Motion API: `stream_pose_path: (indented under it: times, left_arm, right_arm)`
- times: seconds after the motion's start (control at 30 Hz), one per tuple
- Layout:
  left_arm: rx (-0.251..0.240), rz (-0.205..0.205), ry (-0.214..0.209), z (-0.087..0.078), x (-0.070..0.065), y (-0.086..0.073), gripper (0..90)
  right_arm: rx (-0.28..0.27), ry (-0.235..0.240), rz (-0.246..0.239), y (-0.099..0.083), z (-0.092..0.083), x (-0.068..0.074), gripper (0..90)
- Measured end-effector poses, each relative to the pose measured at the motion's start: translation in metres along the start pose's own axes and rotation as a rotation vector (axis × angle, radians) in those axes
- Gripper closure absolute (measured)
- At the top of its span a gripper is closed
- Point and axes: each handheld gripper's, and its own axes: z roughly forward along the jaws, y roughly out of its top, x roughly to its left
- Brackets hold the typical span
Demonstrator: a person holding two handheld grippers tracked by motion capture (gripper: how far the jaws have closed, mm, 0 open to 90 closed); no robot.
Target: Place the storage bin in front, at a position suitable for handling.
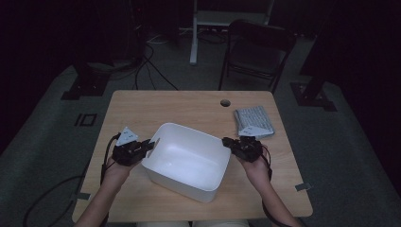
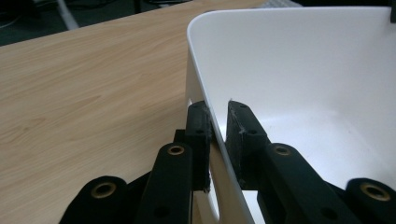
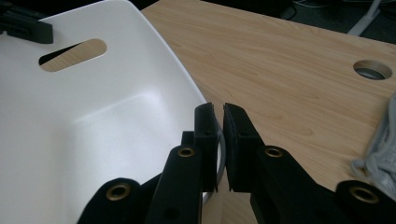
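White rectangular plastic tub (image 1: 187, 161) sits mid-table (image 1: 142, 106), in front of the folded grey cloth (image 1: 254, 121). Left hand-held gripper (image 1: 147, 144) clamps the tub's left wall, right hand-held gripper (image 1: 228, 142) its right wall — opposed pinches, likely for a level two-handed lift.

One white tub (image 1: 185, 161), one folded grey cloth (image 1: 254, 121), one table (image 1: 189, 106), one chair (image 1: 257, 49), two hand-held grippers.
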Motion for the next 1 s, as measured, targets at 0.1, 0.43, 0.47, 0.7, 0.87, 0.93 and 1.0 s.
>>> stream_pose_path:
  times: [0.1,0.43,0.47,0.7,0.87,0.93,1.0]
  left_arm:
    - [0.015,-0.004,0.023,-0.004,-0.004,-0.001,79.4]
    - [0.004,-0.084,0.054,-0.016,-0.016,-0.012,77.9]
    - [-0.001,-0.084,0.057,-0.017,-0.016,-0.013,77.5]
    - [-0.06,-0.078,-0.016,-0.018,-0.002,-0.011,63.4]
    - [-0.114,-0.098,-0.032,-0.013,0.024,-0.001,48.0]
    - [-0.137,-0.093,-0.072,-0.007,0.033,0.003,47.8]
    - [-0.137,-0.086,-0.1,0.0,0.038,0.007,47.6]
  right_arm:
    - [0.005,0.0,-0.012,0.004,0.005,-0.002,84.5]
    - [0.02,0.033,-0.03,0.015,0.019,-0.01,83.2]
    - [0.022,0.035,-0.025,0.015,0.019,-0.011,83.1]
    - [-0.008,0.055,-0.006,0.017,0.012,-0.01,61.4]
    - [-0.062,0.028,0.019,0.014,-0.014,-0.003,52.7]
    - [-0.052,0.014,0.024,0.008,-0.02,0.002,50.1]
    - [-0.055,0.024,0.033,0.001,-0.026,0.007,48.2]
